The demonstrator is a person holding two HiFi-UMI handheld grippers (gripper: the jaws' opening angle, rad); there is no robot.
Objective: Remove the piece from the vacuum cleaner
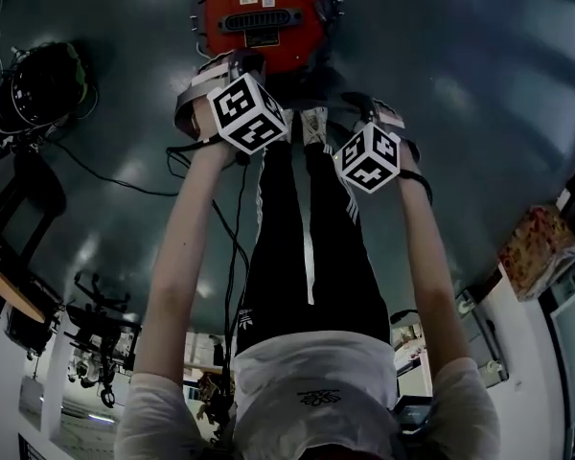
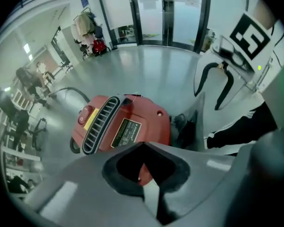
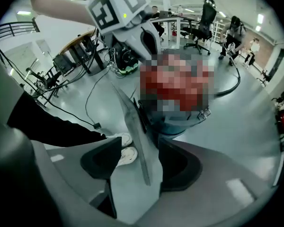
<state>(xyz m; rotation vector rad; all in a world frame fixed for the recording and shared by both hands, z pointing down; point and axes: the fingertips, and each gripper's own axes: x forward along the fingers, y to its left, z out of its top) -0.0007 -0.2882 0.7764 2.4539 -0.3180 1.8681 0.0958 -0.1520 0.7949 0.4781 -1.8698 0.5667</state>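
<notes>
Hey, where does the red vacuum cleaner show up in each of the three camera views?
Head view: red vacuum cleaner at top centre, against the upper edge.
Left gripper view: centre-left, vent grille facing the camera.
Right gripper view: upper centre; a mosaic patch covers most of it, and only its grey base shows.
Shared landmark: the person's black trousers, at right in the left gripper view and at left in the right gripper view.

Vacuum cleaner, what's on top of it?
On the vacuum cleaner show a black grille, a red button and a dark label. The left fingers hide its near edge.
</notes>
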